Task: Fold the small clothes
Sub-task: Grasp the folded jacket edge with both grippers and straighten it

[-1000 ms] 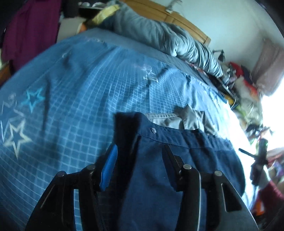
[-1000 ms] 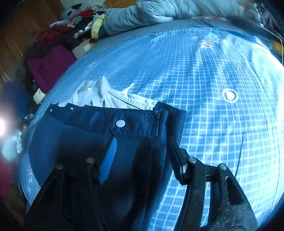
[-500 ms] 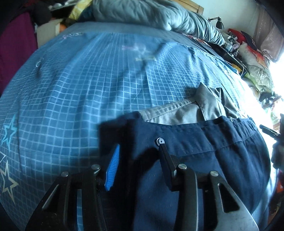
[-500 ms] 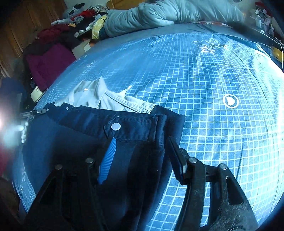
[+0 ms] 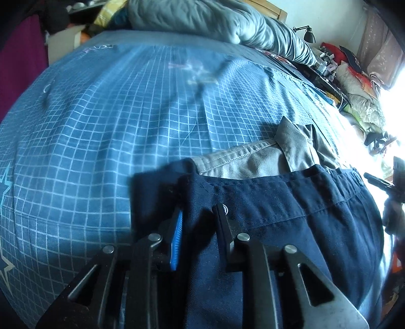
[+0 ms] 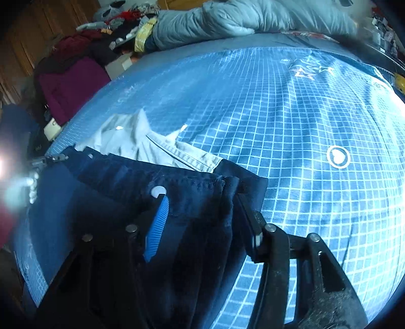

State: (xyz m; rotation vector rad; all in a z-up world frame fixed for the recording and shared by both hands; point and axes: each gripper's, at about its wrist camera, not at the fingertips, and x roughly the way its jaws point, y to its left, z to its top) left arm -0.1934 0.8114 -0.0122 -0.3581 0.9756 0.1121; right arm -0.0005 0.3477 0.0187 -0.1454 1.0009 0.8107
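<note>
The navy trousers (image 5: 291,227) are matt woven twill with a shiny metal snap (image 6: 158,191); the bed sheet (image 5: 114,131) is soft matt cloth.

Bed (image 5: 114,121) in blue grid sheet, navy trousers (image 5: 291,227), grey garment (image 5: 253,162), rumpled duvet (image 5: 202,17)

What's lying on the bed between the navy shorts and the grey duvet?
A light grey garment against the navy shorts, then bare checked sheet up to the duvet; both views.
</note>
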